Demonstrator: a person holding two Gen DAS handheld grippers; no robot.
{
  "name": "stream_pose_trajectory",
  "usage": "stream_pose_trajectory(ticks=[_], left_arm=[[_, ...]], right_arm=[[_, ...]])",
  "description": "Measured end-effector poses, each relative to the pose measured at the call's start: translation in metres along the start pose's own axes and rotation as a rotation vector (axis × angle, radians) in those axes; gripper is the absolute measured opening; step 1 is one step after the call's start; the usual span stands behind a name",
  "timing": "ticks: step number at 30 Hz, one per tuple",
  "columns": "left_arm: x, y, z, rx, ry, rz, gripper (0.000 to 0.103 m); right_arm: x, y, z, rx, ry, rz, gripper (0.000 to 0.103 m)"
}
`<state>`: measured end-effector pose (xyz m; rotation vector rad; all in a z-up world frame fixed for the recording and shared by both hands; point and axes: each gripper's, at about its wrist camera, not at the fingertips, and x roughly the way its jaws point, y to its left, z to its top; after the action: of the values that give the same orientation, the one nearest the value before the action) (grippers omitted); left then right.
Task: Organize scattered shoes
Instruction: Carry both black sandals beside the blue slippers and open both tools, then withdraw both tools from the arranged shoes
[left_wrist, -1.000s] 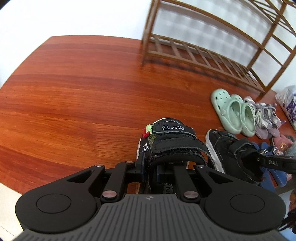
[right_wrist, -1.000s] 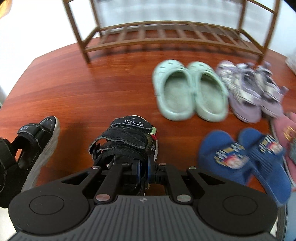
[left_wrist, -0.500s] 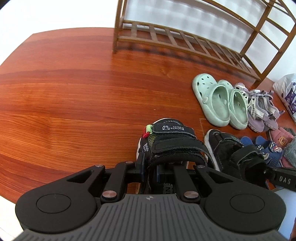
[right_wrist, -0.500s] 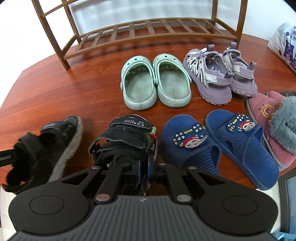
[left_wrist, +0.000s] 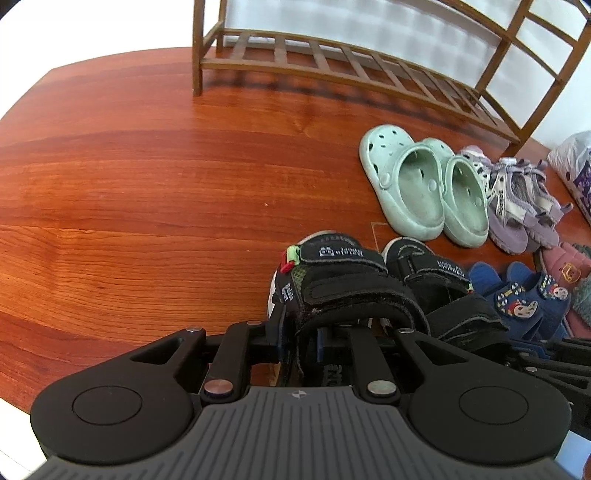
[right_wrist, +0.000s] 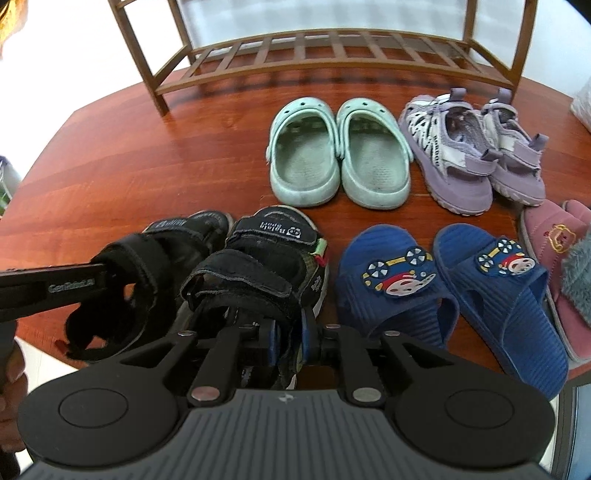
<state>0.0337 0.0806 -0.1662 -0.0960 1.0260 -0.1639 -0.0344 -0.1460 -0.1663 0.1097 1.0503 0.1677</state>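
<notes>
Two grippers each pinch one black sandal. We see the left gripper (left_wrist: 302, 341) with its jaws clamped on the heel strap of the left black sandal (left_wrist: 332, 280), and the right gripper (right_wrist: 289, 338) clamped likewise on the right black sandal (right_wrist: 269, 266). Both sandals sit side by side, touching, on the wooden floor (left_wrist: 147, 192). Just beside them to the right lie blue slippers (right_wrist: 443, 284), then pink slippers (right_wrist: 554, 258). Beyond stand mint clogs (right_wrist: 336, 155) and purple sandals (right_wrist: 476, 147), toes toward the wooden shoe rack (right_wrist: 314, 48).
</notes>
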Motion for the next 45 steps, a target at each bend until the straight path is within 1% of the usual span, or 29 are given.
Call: stream_pose_trajectory(ticks=[1, 3, 4, 6, 7, 8, 9, 11, 12, 14, 16, 19, 22, 24, 33, 36, 37, 38, 41, 45], left_arm=[[0.0, -0.001, 0.0, 0.007, 0.003, 0.0, 0.021], [0.001, -0.003, 0.0, 0.016, 0.018, -0.006, 0.035], [0.001, -0.004, 0.0, 0.02, 0.03, -0.013, 0.039], [-0.001, -0.007, 0.001, 0.03, 0.043, -0.021, 0.053], [-0.002, -0.008, 0.002, 0.037, 0.04, -0.021, 0.055], [-0.005, -0.008, 0.002, 0.039, 0.039, -0.016, 0.058], [-0.008, -0.008, 0.002, 0.039, 0.039, -0.009, 0.061], [-0.014, -0.009, 0.002, 0.04, 0.039, 0.003, 0.066], [-0.017, -0.01, 0.001, 0.04, 0.038, 0.009, 0.068], [-0.023, -0.01, 0.001, 0.041, 0.038, 0.022, 0.07], [-0.029, -0.011, 0.001, 0.042, 0.038, 0.035, 0.071], [-0.038, -0.022, -0.002, 0.039, 0.027, 0.043, 0.072], [-0.048, -0.04, -0.005, 0.031, 0.011, 0.045, 0.072], [-0.054, -0.051, -0.008, 0.026, 0.0, 0.046, 0.073], [-0.083, -0.104, -0.018, 0.004, -0.05, 0.051, 0.074], [-0.084, -0.114, -0.021, 0.011, -0.049, 0.049, 0.074], [-0.085, -0.117, -0.021, 0.014, -0.048, 0.049, 0.074], [-0.085, -0.12, -0.022, 0.017, -0.047, 0.048, 0.074], [-0.086, -0.129, -0.024, 0.025, -0.045, 0.046, 0.074], [-0.088, -0.141, -0.028, 0.035, -0.042, 0.043, 0.074]], right_arm=[[0.0, 0.0, 0.0, -0.008, 0.003, 0.005, 0.019], [0.0, -0.001, 0.001, -0.018, 0.012, 0.017, 0.019], [0.0, -0.002, 0.001, -0.021, 0.016, 0.021, 0.021], [-0.004, -0.004, 0.002, -0.033, 0.027, 0.038, 0.03], [-0.007, -0.005, 0.002, -0.047, 0.024, 0.048, 0.039], [-0.012, -0.004, 0.002, -0.064, 0.018, 0.055, 0.043], [-0.017, -0.004, 0.002, -0.081, 0.012, 0.063, 0.044], [-0.026, -0.006, 0.003, -0.102, -0.001, 0.078, 0.048], [-0.032, -0.009, 0.003, -0.103, -0.02, 0.072, 0.05], [-0.044, -0.015, 0.003, -0.105, -0.057, 0.06, 0.059], [-0.052, -0.022, 0.002, -0.103, -0.074, 0.054, 0.063], [-0.062, -0.043, -0.001, -0.111, -0.094, 0.028, 0.065], [-0.064, -0.061, -0.005, -0.137, -0.087, 0.01, 0.065], [-0.065, -0.081, -0.008, -0.156, -0.082, -0.009, 0.065], [-0.058, -0.139, -0.021, -0.201, -0.057, -0.032, 0.063], [-0.052, -0.151, -0.026, -0.207, -0.043, -0.023, 0.06], [-0.049, -0.154, -0.028, -0.205, -0.036, -0.015, 0.056], [-0.047, -0.156, -0.029, -0.202, -0.03, -0.009, 0.054], [-0.045, -0.161, -0.03, -0.192, -0.026, 0.012, 0.053], [-0.052, -0.161, -0.03, -0.186, -0.038, 0.023, 0.053]])
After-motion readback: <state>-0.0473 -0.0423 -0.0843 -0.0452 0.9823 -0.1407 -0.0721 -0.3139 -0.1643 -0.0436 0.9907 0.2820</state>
